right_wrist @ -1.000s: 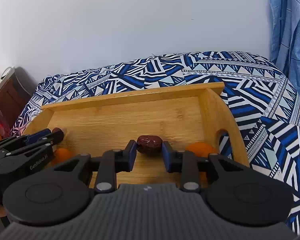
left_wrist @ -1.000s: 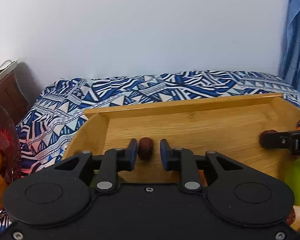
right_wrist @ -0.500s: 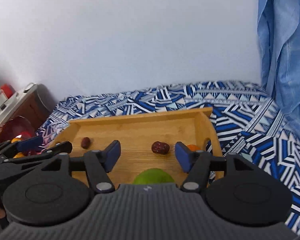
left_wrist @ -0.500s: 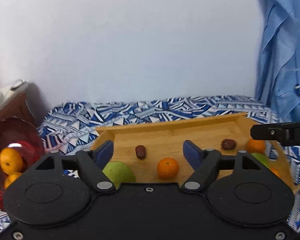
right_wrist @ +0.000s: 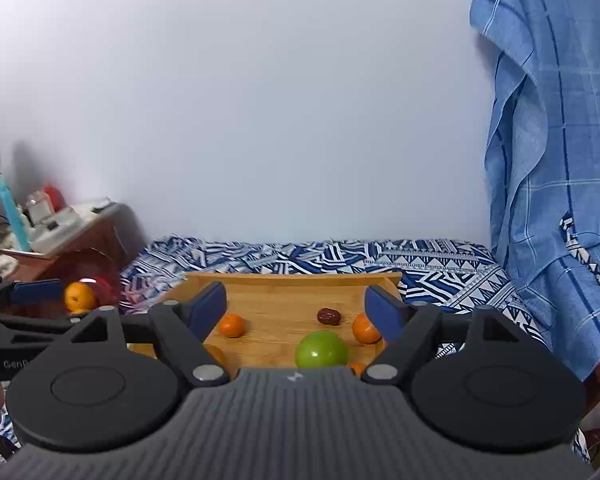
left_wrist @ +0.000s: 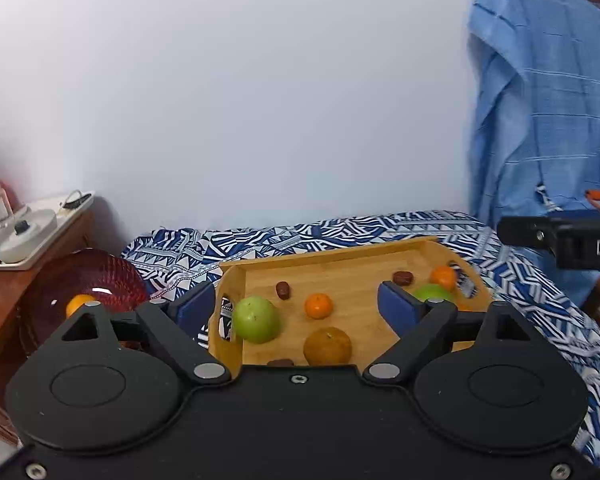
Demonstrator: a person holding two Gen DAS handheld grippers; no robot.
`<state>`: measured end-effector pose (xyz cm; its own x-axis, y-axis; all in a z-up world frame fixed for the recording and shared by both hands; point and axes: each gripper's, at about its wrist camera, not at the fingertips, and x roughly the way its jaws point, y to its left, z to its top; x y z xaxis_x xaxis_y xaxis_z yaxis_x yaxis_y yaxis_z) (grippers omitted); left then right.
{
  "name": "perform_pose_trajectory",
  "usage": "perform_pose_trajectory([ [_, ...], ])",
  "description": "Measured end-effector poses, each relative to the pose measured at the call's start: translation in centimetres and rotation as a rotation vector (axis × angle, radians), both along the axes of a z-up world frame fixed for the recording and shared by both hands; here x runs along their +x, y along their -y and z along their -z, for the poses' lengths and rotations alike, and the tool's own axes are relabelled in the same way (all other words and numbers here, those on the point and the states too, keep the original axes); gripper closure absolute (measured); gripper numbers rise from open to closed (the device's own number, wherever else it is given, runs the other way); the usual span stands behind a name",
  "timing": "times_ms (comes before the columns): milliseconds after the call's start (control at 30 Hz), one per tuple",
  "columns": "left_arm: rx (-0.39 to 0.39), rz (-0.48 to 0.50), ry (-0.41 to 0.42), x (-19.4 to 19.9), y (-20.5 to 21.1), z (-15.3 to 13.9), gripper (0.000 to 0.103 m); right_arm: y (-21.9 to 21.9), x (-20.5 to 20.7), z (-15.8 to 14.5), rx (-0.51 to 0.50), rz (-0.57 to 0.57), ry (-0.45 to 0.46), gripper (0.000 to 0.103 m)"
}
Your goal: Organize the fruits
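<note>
Left claw (left_wrist: 296, 308) and right claw (right_wrist: 296, 312): jaws opening wide, holding nothing, raised over fruit-filled wooden tray (left_wrist: 340, 258).

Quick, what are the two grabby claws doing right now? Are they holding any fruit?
Left gripper: jaws opening wide, nothing held between them.
Right gripper: jaws opening wide too, holding nothing.

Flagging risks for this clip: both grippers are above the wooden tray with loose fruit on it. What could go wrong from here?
1. The fruit is round and loose: the green apple beside the wooden tray's handle cut-out could roll if nudged.
2. The small dates sit close to an orange; the left gripper, jaws opening and empty, might bump it.
3. The right gripper, also opening and empty, works close by, so they could collide.
</note>
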<state>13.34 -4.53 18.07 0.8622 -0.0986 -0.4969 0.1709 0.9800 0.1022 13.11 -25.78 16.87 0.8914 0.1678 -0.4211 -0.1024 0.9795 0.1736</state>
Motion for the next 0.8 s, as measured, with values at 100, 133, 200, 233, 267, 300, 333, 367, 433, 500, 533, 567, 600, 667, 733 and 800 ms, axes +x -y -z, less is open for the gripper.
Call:
perform_pose_trajectory([
  [100,-0.002,-0.003,-0.002,-2.9,-0.2,-0.9,0.013,0.0,-2.6,-0.9,-0.002,0.001,0.03,0.015],
  [133,-0.009,-0.003,-0.003,-3.7,-0.3,-1.0,0.013,0.0,-3.4,-1.0,-0.003,0.002,0.037,0.014],
  [200,-0.027,-0.001,-0.019,-5.2,-0.6,-1.1,0.012,0.0,-5.0,-1.2,-0.003,0.001,0.047,0.014],
  [233,-0.037,-0.004,-0.033,-5.9,-0.7,-1.2,0.012,0.0,-5.8,-1.3,-0.002,0.0,0.051,0.014],
  [267,-0.046,-0.005,-0.04,-6.6,-0.8,-1.2,0.012,0.0,-6.5,-1.3,0.001,-0.001,0.054,0.014],
  [300,-0.056,-0.004,-0.043,-7.3,-0.9,-1.2,0.012,0.0,-7.2,-1.3,0.005,-0.002,0.057,0.014],
  [333,-0.063,-0.003,-0.043,-8.0,-1.1,-1.3,0.012,0.0,-8.0,-1.3,0.007,-0.003,0.059,0.014],
  [367,-0.067,0.001,-0.039,-8.6,-1.3,-1.2,0.01,-0.1,-8.5,-1.2,0.008,-0.005,0.063,0.013],
  [433,-0.061,0.001,-0.029,-9.5,-1.5,-1.0,0.009,-0.3,-9.7,-1.0,0.003,-0.004,0.074,0.012],
  [500,-0.046,-0.019,-0.015,-10.0,-1.7,-0.6,0.009,-0.5,-10.5,-0.7,-0.005,0.008,0.083,0.012],
  [533,-0.04,-0.028,-0.013,-10.2,-1.8,-0.3,0.009,-0.5,-10.8,-0.5,-0.011,0.012,0.086,0.011],
  [567,-0.037,-0.039,-0.02,-10.3,-2.0,0.1,0.009,-0.7,-11.1,-0.2,-0.018,0.017,0.087,0.011],
  [600,-0.042,-0.047,-0.032,-10.4,-2.1,0.5,0.009,-0.8,-11.3,0.2,-0.025,0.025,0.088,0.011],
  [667,-0.062,-0.053,-0.056,-10.1,-2.4,1.3,0.009,-1.2,-11.6,1.2,-0.041,0.037,0.087,0.011],
  [733,-0.081,-0.056,-0.069,-10.2,-2.8,2.3,0.009,-1.4,-11.8,2.3,-0.055,0.049,0.086,0.011],
  [800,-0.081,-0.07,-0.075,-10.2,-3.0,3.5,0.009,-1.7,-11.9,3.4,-0.067,0.058,0.079,0.011],
])
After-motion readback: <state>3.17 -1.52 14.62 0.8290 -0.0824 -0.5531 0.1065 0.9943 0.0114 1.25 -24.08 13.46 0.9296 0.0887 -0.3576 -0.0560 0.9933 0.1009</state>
